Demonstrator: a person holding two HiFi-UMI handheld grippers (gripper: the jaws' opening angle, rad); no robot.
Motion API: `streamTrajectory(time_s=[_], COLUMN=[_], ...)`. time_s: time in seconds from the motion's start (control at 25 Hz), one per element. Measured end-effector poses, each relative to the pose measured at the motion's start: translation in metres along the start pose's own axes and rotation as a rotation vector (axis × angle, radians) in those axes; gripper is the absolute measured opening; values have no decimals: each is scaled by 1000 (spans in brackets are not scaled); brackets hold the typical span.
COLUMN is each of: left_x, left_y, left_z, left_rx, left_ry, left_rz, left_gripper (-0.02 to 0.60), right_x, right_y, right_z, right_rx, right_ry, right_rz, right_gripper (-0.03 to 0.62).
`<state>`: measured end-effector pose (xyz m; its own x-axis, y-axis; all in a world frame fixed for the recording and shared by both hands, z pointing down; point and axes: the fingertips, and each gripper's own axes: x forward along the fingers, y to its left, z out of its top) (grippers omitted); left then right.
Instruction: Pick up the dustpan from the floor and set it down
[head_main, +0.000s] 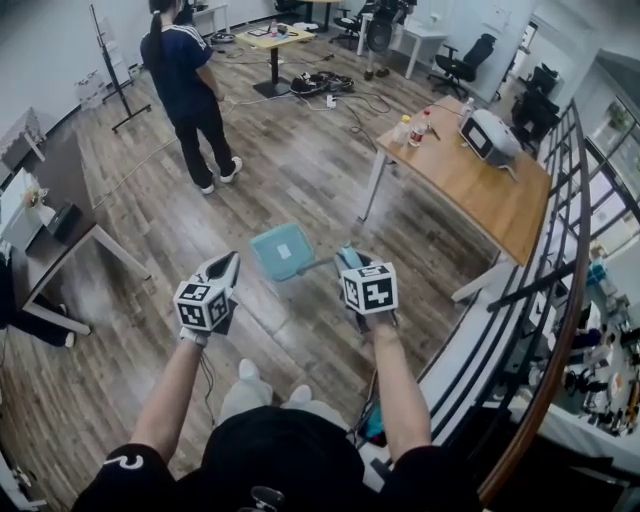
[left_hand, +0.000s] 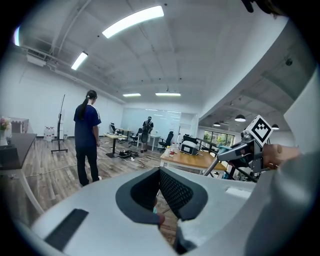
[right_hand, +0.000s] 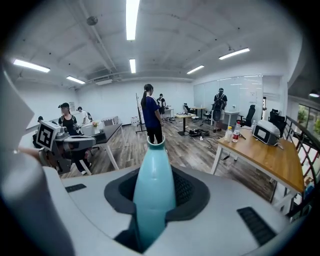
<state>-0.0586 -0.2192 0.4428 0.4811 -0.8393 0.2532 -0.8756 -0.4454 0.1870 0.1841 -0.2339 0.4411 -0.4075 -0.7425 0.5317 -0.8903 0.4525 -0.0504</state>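
Note:
A teal dustpan hangs above the wooden floor in front of me, its square pan (head_main: 283, 250) out ahead between the two grippers. Its long teal handle (right_hand: 154, 190) runs up through my right gripper (head_main: 352, 264), whose jaws are shut on it; in the right gripper view the handle fills the gap between the pads (right_hand: 187, 192). My left gripper (head_main: 224, 268) hovers just left of the pan, apart from it. Its jaws meet at the tips (left_hand: 160, 171) with nothing between them. The stretch of the handle under the right gripper's marker cube is hidden.
A wooden table (head_main: 470, 185) with bottles and a white appliance stands ahead on the right. A dark railing (head_main: 560, 260) runs along the right side. A person (head_main: 190, 90) stands ahead on the left, near a dark desk (head_main: 55, 215). Cables (head_main: 325, 85) lie farther off.

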Motion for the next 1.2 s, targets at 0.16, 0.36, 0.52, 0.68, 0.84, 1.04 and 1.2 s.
streamTrajectory(time_s=[0.16, 0.36, 0.52, 0.68, 0.84, 1.04, 1.2], left_x=[0, 2, 5, 6, 3, 0, -1], left_y=[-1, -4, -12, -19, -22, -26, -28], left_z=[10, 18, 23, 24, 24, 20, 17], left_rx=[17, 28, 39, 46, 50, 59, 69], left_ry=[-6, -17, -22, -19, -19, -7, 2], left_rz=[0, -2, -2, -6, -10, -19, -32], left_gripper=[-2, -2, -2, -2, -2, -2, -2], right_x=[-3, -7, -11, -14, -15, -18, -18], right_y=[2, 1, -4, -8, -4, -1, 2], right_z=[14, 22, 26, 23, 22, 15, 5], right_rx=[-9, -15, -21, -19, -23, -21, -11], right_ry=[-22, -38, -45, -43, -44, -36, -22], right_rz=[4, 5, 9, 11, 15, 15, 14], right_gripper=[87, 87, 87, 87, 88, 88, 89])
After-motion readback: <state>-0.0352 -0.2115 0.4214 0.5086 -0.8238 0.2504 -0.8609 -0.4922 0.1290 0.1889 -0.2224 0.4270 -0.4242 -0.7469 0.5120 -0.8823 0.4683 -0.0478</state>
